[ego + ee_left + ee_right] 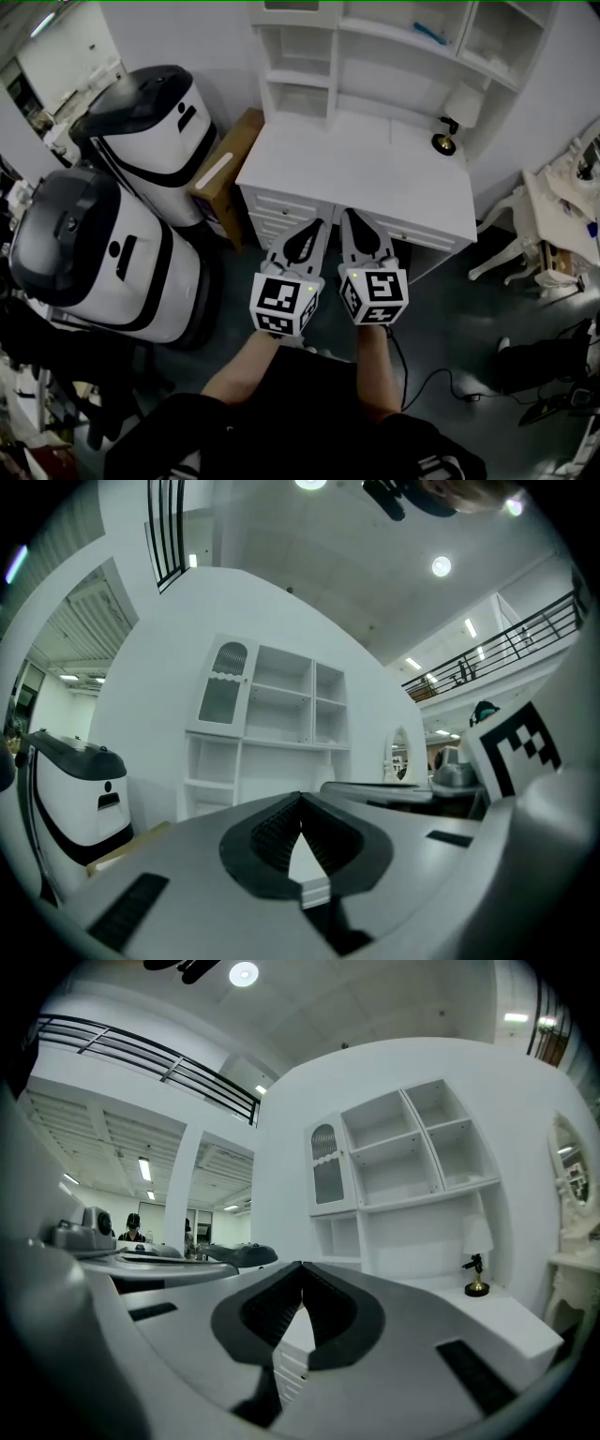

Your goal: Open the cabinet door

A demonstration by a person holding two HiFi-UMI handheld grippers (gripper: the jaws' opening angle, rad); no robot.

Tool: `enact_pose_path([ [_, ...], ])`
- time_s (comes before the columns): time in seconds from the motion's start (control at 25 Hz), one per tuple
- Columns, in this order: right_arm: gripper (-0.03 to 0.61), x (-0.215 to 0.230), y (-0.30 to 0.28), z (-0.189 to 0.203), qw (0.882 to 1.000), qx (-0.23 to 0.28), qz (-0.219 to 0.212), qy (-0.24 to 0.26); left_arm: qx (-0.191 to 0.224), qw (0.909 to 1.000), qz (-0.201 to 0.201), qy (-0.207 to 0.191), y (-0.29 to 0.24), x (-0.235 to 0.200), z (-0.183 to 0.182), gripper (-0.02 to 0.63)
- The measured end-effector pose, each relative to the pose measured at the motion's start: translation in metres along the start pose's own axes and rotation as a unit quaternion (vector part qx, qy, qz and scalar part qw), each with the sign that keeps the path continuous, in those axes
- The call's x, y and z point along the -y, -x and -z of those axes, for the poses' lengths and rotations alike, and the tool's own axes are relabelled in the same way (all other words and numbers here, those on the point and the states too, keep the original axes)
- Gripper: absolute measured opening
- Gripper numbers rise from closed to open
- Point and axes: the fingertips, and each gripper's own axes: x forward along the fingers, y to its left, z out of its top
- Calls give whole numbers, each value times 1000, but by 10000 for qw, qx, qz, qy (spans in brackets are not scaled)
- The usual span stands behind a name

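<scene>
approach is the step in hand, by my reading. nearest, the left gripper (315,225) and right gripper (350,216) hover side by side above the front edge of the white desk (366,169), each with jaws clenched tip to tip on nothing. beyond them a small lamp (461,105) stands at the desk's far right corner. farthest, the cabinet door (225,684), with an arched pane, looks shut at the upper left of the hutch (312,705), well apart from both grippers. the next move likely calls for lifting one gripper toward that door, parting its jaws, and finding a knob or free edge, which i cannot make out.
</scene>
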Motion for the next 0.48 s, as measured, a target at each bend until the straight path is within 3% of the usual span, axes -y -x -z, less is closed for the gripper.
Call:
enact_pose_path([
  [0.28,18,-15,-27,9,9996,-94,-258,59,18,9994,-323,98,-2,-38,6,12],
  [0.48,18,0,-42,9,9999,-107,-126,47,89,9997,-198,131,-22,-45,0,12],
])
